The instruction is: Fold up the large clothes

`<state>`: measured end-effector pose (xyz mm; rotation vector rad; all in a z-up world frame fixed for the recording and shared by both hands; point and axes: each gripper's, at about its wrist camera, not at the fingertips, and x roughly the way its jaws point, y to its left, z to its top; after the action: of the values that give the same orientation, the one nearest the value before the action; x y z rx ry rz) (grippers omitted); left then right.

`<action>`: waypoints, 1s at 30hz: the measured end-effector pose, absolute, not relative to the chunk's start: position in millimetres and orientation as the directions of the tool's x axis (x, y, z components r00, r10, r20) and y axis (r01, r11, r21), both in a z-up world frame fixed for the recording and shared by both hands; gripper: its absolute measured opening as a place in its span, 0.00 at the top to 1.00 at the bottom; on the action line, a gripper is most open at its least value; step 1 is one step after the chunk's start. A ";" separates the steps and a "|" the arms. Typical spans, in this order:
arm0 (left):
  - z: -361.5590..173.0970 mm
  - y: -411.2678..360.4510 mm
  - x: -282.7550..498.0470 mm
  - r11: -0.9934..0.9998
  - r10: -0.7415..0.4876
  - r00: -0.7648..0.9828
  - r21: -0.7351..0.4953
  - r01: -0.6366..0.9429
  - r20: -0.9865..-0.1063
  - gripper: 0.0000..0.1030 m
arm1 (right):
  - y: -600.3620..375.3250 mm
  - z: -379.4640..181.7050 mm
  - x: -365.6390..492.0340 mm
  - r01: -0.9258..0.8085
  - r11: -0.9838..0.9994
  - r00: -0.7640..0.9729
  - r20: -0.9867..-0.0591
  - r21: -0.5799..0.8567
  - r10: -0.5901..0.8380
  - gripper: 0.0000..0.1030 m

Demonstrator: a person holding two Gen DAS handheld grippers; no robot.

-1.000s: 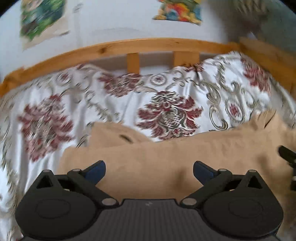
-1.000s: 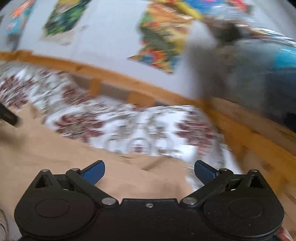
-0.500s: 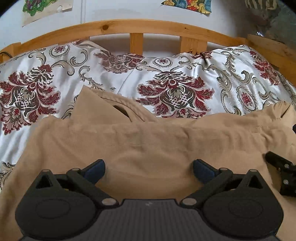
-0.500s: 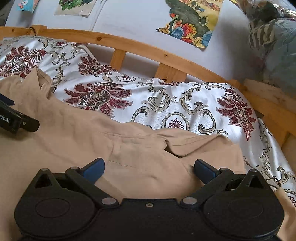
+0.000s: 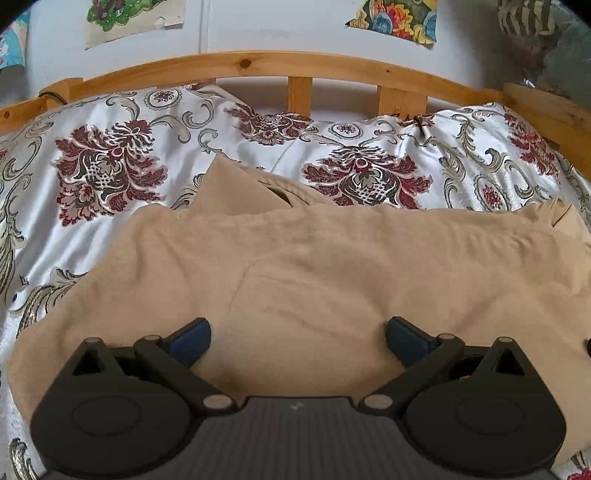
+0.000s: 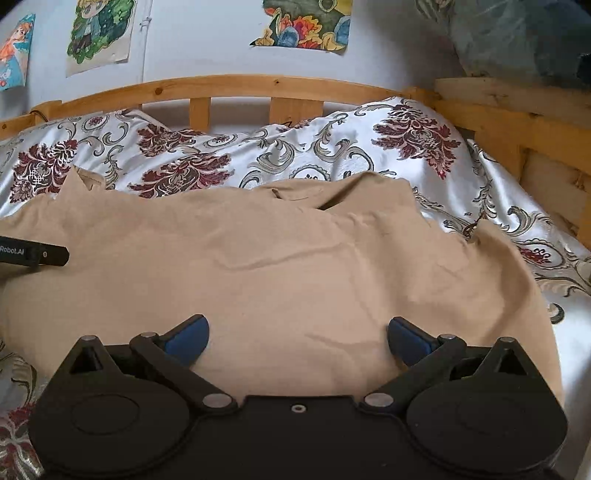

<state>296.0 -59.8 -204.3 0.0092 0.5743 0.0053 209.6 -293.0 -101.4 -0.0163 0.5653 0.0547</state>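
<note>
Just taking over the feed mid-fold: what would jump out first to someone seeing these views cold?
The big tan garment spread across the middle of the bed, rumpled along its far edge. Under it lies a shiny white bedspread with dark red floral medallions, backed by a wooden bed rail and colourful drawings on the wall. Both tools, left tool and right tool, hang open above the near part of the cloth, gripping nothing.

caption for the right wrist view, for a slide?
Open right hand-held gripper over a tan garment spread on a floral bedspread.
</note>
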 end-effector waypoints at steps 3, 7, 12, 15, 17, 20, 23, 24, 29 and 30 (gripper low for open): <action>-192.0 -58.1 286.7 0.999 0.037 0.814 0.022 -0.029 -0.579 0.00 | -297.5 -96.9 206.5 -0.043 0.999 0.826 -0.561 0.031 0.053 0.01; -176.2 -59.6 246.3 0.999 0.043 0.828 0.012 -0.043 -0.559 0.00 | -299.1 -77.2 186.0 0.061 0.990 0.749 -0.661 0.125 0.037 0.01; -183.9 -51.5 191.1 0.995 -0.071 0.835 -0.096 0.022 -0.546 0.00 | -293.9 -74.4 152.0 0.200 0.966 0.673 -0.739 0.164 -0.014 0.01; -194.6 -40.5 189.5 0.984 -0.138 0.782 -0.176 0.037 -0.607 0.00 | -295.4 -84.5 146.7 0.266 0.943 0.610 -0.792 0.202 -0.003 0.01; -198.7 -30.4 198.0 0.973 -0.157 0.765 -0.231 0.011 -0.625 0.00 | -295.3 -85.0 147.6 0.274 0.940 0.619 -0.785 0.201 -0.013 0.01; -197.6 -13.3 203.6 0.942 -0.187 0.780 -0.334 -0.031 -0.598 0.00 | -307.9 -82.4 145.0 0.329 0.887 0.660 -0.750 0.324 0.029 0.01; -199.9 9.5 210.8 0.885 -0.220 0.785 -0.456 -0.089 -0.579 0.00 | -328.9 -84.1 136.3 0.380 0.752 0.726 -0.677 0.539 0.118 0.01; -202.6 16.2 214.2 0.872 -0.215 0.783 -0.476 -0.115 -0.584 0.00 | -334.6 -87.0 134.1 0.401 0.701 0.742 -0.658 0.589 0.128 0.01; -207.1 41.5 231.5 0.804 -0.213 0.796 -0.564 -0.186 -0.566 0.00 | -355.6 -93.7 135.6 0.449 0.566 0.792 -0.601 0.692 0.106 0.02; -206.7 44.6 235.5 0.795 -0.211 0.795 -0.573 -0.199 -0.569 0.00 | -359.0 -93.7 135.5 0.462 0.555 0.797 -0.598 0.691 0.081 0.09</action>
<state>235.5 44.6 -206.7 -0.6643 0.6644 -0.0067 135.5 -359.0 -93.7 0.9704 0.6298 -0.2436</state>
